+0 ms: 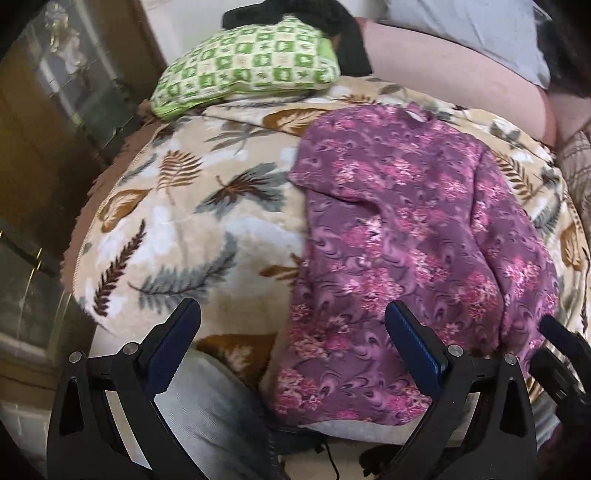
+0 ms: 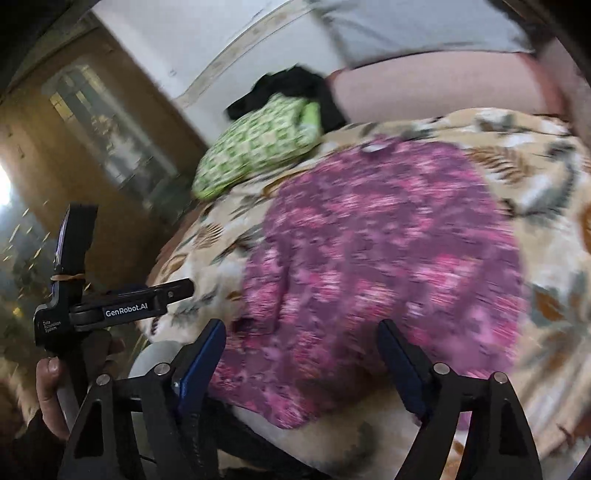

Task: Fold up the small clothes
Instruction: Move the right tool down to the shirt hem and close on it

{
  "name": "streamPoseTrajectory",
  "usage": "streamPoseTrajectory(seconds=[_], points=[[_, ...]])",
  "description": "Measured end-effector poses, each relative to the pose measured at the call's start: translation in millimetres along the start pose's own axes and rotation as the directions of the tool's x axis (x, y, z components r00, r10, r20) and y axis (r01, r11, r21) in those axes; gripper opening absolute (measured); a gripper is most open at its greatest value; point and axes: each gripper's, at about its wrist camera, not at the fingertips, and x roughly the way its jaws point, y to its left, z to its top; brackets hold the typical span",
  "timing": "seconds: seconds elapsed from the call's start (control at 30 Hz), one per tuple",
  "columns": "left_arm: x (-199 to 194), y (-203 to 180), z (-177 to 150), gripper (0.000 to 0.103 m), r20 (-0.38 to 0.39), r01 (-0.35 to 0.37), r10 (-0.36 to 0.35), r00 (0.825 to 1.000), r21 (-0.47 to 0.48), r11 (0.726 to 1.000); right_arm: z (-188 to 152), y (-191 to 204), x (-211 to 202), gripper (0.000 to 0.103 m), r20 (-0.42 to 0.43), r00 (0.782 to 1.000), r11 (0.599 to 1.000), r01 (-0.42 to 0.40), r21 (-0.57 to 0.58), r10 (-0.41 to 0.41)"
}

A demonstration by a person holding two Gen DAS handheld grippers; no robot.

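A purple garment with pink flowers [image 1: 406, 236] lies spread on a leaf-print blanket [image 1: 177, 206], one side folded in over its middle. My left gripper [image 1: 293, 314] is open and empty, held above the garment's near left edge. My right gripper [image 2: 301, 332] is open and empty above the garment's near edge; the garment [image 2: 369, 266] looks blurred in the right wrist view. The left gripper [image 2: 110, 306] also shows at the left of the right wrist view, held in a hand. Part of the right gripper shows at the right edge of the left wrist view.
A green checked pillow [image 1: 243, 70] lies at the far side of the blanket with dark cloth [image 1: 332, 22] behind it. A pink and grey surface [image 1: 461, 62] stands at the back right. A wooden cabinet [image 1: 44, 129] is at the left. Blue denim [image 1: 207, 410] is at the near edge.
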Motion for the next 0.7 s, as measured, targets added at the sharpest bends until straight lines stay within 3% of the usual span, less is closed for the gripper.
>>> streamPoseTrajectory(seconds=[0.07, 0.17, 0.3, 0.33, 0.43, 0.53, 0.63, 0.7], points=[[-2, 1, 0, 0.1, -0.002, -0.028, 0.028, 1.0, -0.001, 1.0, 4, 5, 22, 0.075, -0.042, 0.999, 1.0, -0.023, -0.014, 0.023], [-10, 2, 1, 0.1, 0.013, -0.062, 0.062, 0.998, -0.002, 0.998, 9, 9, 58, 0.064, -0.124, 0.99, 0.998, -0.063, -0.01, 0.062], [-19, 2, 11, 0.1, 0.015, -0.108, 0.109, 0.994, -0.046, 0.993, 9, 11, 88, 0.063, -0.173, 0.98, 0.995, -0.097, -0.016, 0.093], [-26, 5, 10, 0.1, 0.012, -0.149, 0.15, 0.989, -0.079, 0.986, 8, 8, 92, 0.063, -0.179, 0.979, 0.994, -0.104, -0.011, 0.101], [-56, 12, -6, 0.1, 0.06, -0.142, 0.152, 0.987, -0.146, 0.979, 6, -6, 92, 0.063, -0.161, 0.979, 0.992, -0.125, 0.022, 0.127], [-70, 16, -35, 0.1, 0.06, -0.206, 0.217, 0.974, -0.152, 0.967, 2, -17, 80, 0.063, -0.137, 0.983, 0.992, -0.115, 0.044, 0.12], [-66, 10, -47, 0.1, 0.021, -0.174, 0.179, 0.984, -0.147, 0.974, -1, -20, 74, 0.063, -0.122, 0.985, 0.991, -0.119, 0.053, 0.125], [-67, -4, -47, 0.1, 0.037, -0.156, 0.16, 0.986, -0.104, 0.982, -4, -17, 73, 0.063, -0.119, 0.985, 0.992, -0.121, 0.043, 0.125]])
